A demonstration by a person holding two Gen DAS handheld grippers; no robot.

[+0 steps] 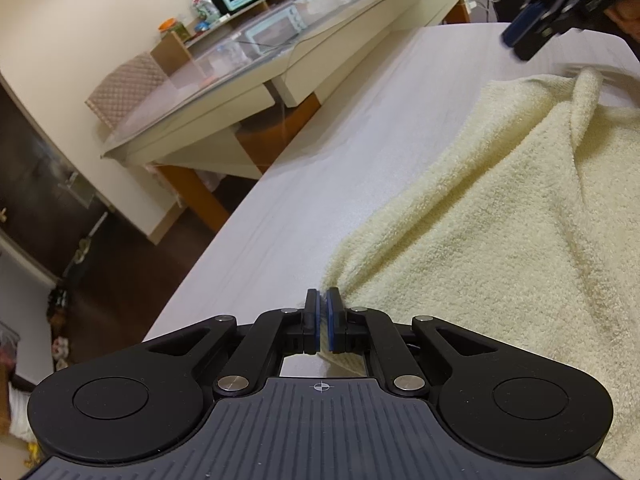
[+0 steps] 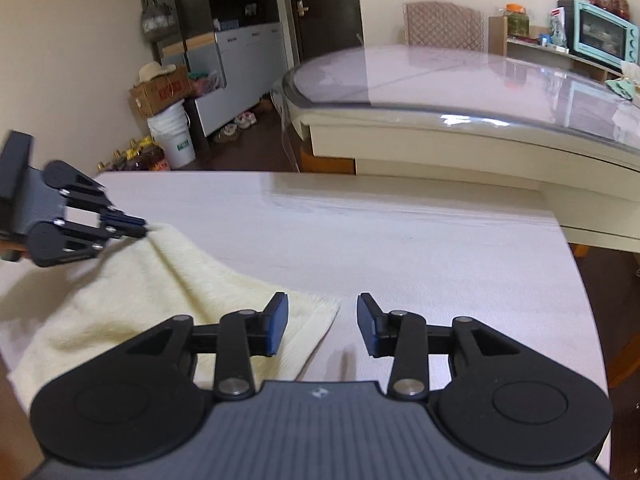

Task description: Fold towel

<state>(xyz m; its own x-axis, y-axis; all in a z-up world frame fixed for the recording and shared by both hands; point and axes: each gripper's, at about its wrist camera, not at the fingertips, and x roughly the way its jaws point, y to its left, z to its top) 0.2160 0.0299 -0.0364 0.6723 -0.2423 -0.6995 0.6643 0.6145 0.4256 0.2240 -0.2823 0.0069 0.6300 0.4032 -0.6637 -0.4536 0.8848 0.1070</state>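
A pale yellow towel [image 1: 500, 216] lies rumpled on the white table [image 1: 320, 168]. My left gripper [image 1: 323, 304] is shut on one corner of the towel and lifts it slightly. In the right wrist view the left gripper [image 2: 142, 227] pinches that raised corner of the towel [image 2: 132, 300]. My right gripper [image 2: 322, 320] is open and empty, low over another towel corner [image 2: 320, 312], with its left finger above the cloth. The right gripper also shows in the left wrist view [image 1: 520, 44], blurred, above the far towel edge.
A glass-topped table [image 2: 460, 92] stands just beyond the white table, with a teal toaster oven [image 2: 604, 36] and jars behind it. Boxes, a white bucket [image 2: 172, 136] and bottles sit on the floor at the left. The table edge [image 1: 192, 280] runs close to my left gripper.
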